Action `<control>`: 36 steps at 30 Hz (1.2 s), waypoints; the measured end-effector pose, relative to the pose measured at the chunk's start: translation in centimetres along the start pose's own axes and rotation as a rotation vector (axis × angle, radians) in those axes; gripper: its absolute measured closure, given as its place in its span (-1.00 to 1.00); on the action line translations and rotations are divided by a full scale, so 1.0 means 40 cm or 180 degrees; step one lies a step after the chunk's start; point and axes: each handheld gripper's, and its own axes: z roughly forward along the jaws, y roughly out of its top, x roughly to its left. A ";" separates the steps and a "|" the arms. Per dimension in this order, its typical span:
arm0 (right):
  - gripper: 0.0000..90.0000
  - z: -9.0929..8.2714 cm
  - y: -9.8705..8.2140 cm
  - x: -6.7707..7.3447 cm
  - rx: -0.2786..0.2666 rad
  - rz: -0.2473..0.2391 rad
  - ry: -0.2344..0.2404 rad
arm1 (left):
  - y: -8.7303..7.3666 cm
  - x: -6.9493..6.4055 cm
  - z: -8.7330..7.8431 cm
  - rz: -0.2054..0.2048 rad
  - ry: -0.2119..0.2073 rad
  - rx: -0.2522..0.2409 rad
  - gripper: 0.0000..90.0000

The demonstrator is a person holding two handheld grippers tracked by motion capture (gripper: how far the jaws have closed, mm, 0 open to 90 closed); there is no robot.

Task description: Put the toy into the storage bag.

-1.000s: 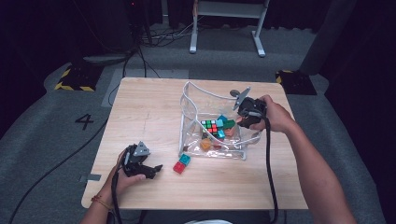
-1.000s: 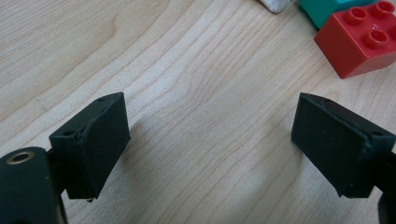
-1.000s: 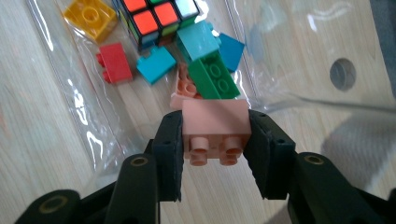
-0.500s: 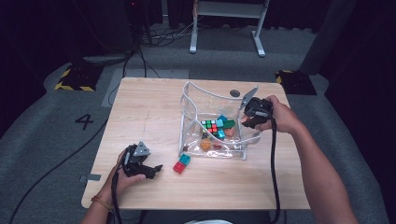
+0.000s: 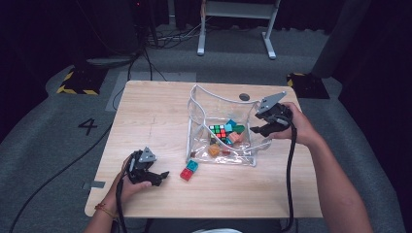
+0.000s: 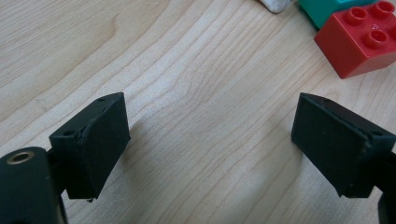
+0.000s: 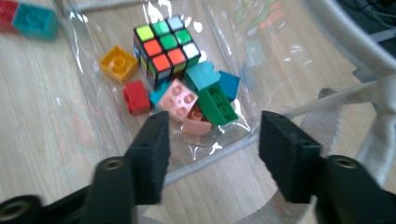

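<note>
Right gripper (image 5: 265, 125) parted above clear bag (image 5: 199, 104) rim.

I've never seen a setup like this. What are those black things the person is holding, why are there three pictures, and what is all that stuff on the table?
No robot here: a person holds hand-operated tongs, one per hand. The high view looks down on the wooden table. The other two come from small cameras riding on each tool, looking along its black jaws.

The left tongs rest open on the table near a red brick and a teal brick.

The right tongs sit at the rim of a clear plastic bag. Their jaws have just been opening, and nothing is gripped between them. Inside the bag lie a puzzle cube and loose toy bricks: a yellow brick, a pink brick, a green brick.
</note>
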 end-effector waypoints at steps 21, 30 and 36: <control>-0.37 -0.160 -0.123 0.048 -0.1024 0.0714 -0.0381 | 0.000 0.000 0.000 -0.0003 -0.0009 0.0003 -0.74; -0.41 -0.182 -0.218 0.092 -0.1141 0.0814 -0.0472 | 0.000 -0.001 0.000 0.0001 -0.0003 -0.0003 -0.74; -0.39 -0.150 -0.271 0.137 -0.1157 0.0842 -0.0456 | 0.000 -0.001 0.000 -0.0003 -0.0008 0.0002 -0.74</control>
